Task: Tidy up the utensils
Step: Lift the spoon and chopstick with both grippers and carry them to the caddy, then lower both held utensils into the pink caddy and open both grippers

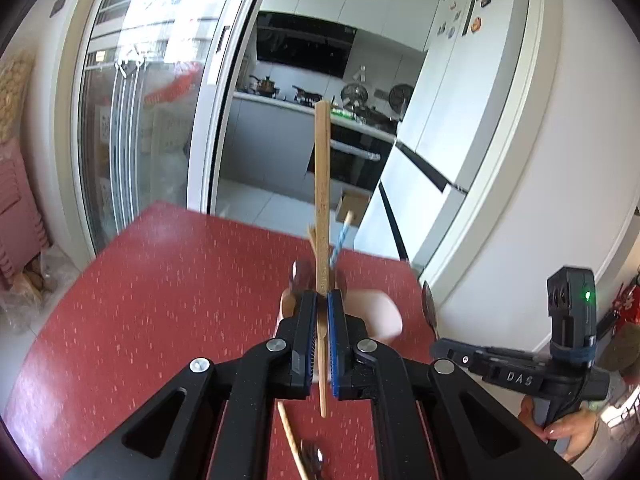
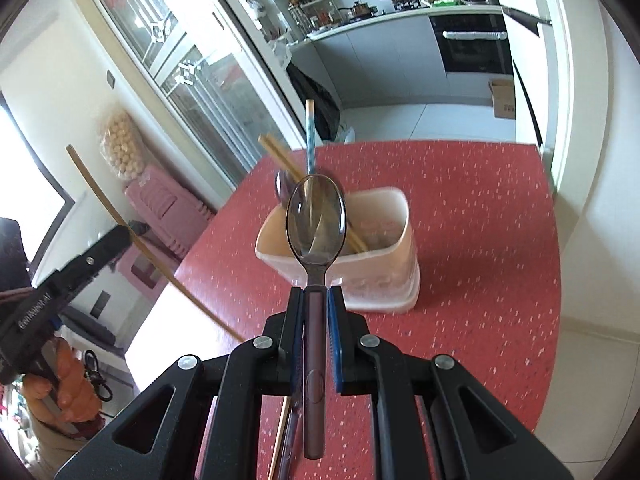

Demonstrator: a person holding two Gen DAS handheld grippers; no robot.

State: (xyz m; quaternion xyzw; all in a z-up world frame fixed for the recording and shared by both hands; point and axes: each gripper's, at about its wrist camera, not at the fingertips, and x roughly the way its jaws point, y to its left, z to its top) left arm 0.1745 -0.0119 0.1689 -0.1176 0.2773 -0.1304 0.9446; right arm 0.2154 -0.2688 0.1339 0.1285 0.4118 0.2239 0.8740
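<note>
The left fingers (image 1: 322, 340) are clamped on a wooden chopstick (image 1: 322, 184), which stands nearly upright between the blue pads and pokes out below them as well. The right fingers (image 2: 314, 340) are closed on the handle of a metal spoon (image 2: 316, 220), its bowl raised ahead of the tips and facing the camera.

The landmark is a pale plastic utensil holder (image 2: 384, 264) standing on the red speckled surface (image 2: 480, 240). In the right wrist view the spoon's bowl hangs above the holder's near rim, towards its left side. Inside the holder, leaning against its left end, are another wooden chopstick (image 2: 276, 156), a blue-and-white patterned stick (image 2: 310, 136) and a second spoon (image 2: 282, 190). In the left wrist view the held chopstick rises in front of the holder, which sits just beyond the fingertips and is largely hidden by them.

Nearer the camera than the holder, under the right fingers, more utensils (image 2: 282, 432) lie on the surface. A person's hand (image 1: 568, 428) grips the right tool's handle, to the right of the holder in the left wrist view.
</note>
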